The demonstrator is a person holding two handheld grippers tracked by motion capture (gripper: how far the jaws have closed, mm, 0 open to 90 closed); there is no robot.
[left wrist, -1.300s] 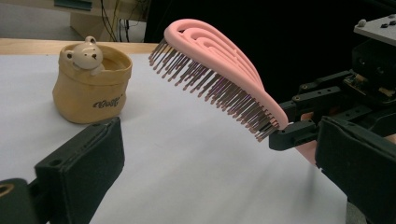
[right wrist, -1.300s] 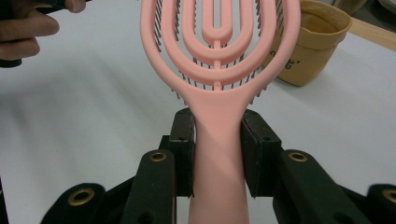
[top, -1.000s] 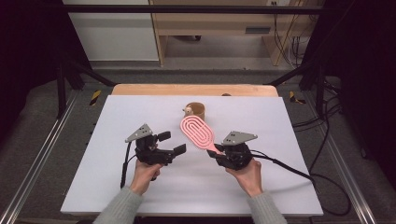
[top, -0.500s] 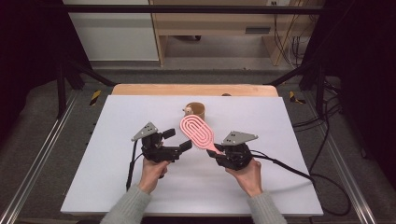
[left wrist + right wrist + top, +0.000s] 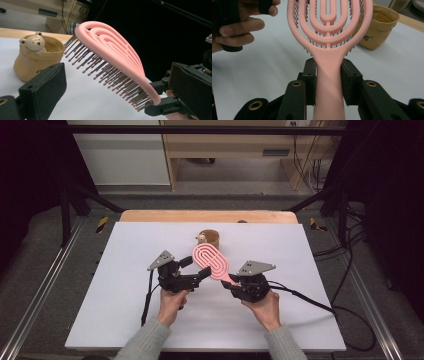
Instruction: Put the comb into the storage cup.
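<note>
Pink hairbrush (image 5: 210, 261) unmoved; left tool (image 5: 195, 269) has neared its head.

A lab or recording studio: a white surface (image 5: 125, 310) stands inside a dark metal frame (image 5: 65, 210), black drapes hang at both sides, cables (image 5: 345, 285) trail over grey floor, and plain wooden furniture (image 5: 225, 150) (a bench or shelving) sits behind.

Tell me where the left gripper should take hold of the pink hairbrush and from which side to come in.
Grip the hairbrush across the solid pink rim of its head, probably near the neck, coming in from the left gripper side. The right gripper already clamps the handle, and the bristles face the left gripper, so squeezing face to back would likely crush them; the edges are smooth and firm.
</note>
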